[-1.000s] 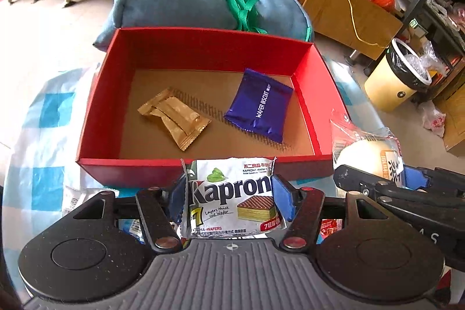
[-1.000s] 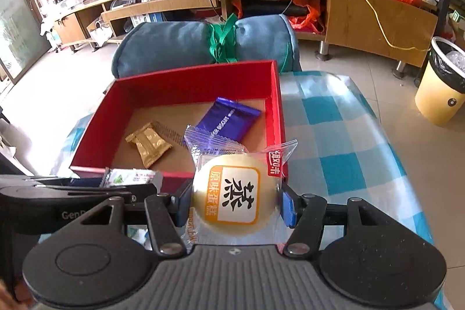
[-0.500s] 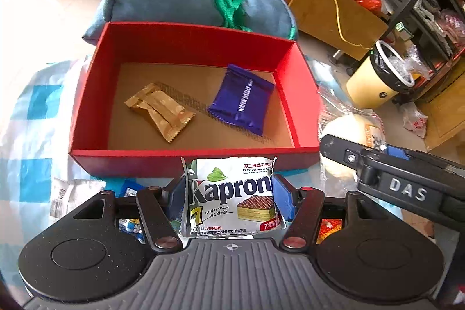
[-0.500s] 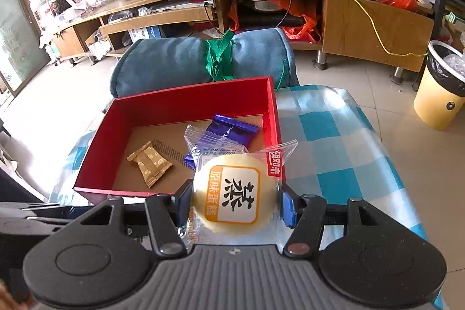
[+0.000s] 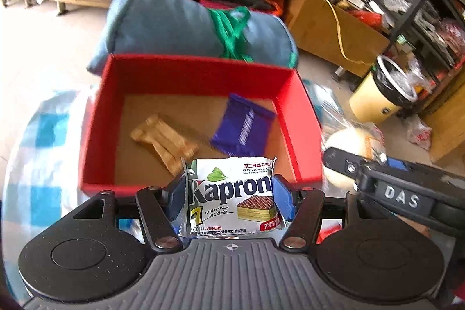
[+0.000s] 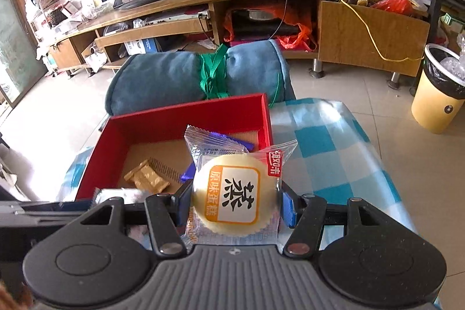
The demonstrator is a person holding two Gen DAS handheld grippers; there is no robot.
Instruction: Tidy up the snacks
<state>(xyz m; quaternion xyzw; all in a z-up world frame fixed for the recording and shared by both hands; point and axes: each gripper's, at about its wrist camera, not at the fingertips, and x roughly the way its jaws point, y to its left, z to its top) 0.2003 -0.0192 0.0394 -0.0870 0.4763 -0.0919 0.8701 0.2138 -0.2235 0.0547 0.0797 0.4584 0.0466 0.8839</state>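
On the blue-checked tabletop (image 6: 319, 141), our red cardboard box (image 5: 299, 106) looks nearer than before, left tool (image 5: 229, 191) clamping the white wafer packet (image 5: 232, 193), right tool (image 6: 235, 193) gripping the clear-wrapped round cake (image 6: 232, 193), both ready for dropping in.

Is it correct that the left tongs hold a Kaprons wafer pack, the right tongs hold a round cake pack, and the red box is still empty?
Not quite: the red box is not empty. The left wrist view shows a gold packet and a purple wafer packet lying inside. The rest is right: the left tongs hold the Kaprons wafer pack, the right tongs the round cake pack.
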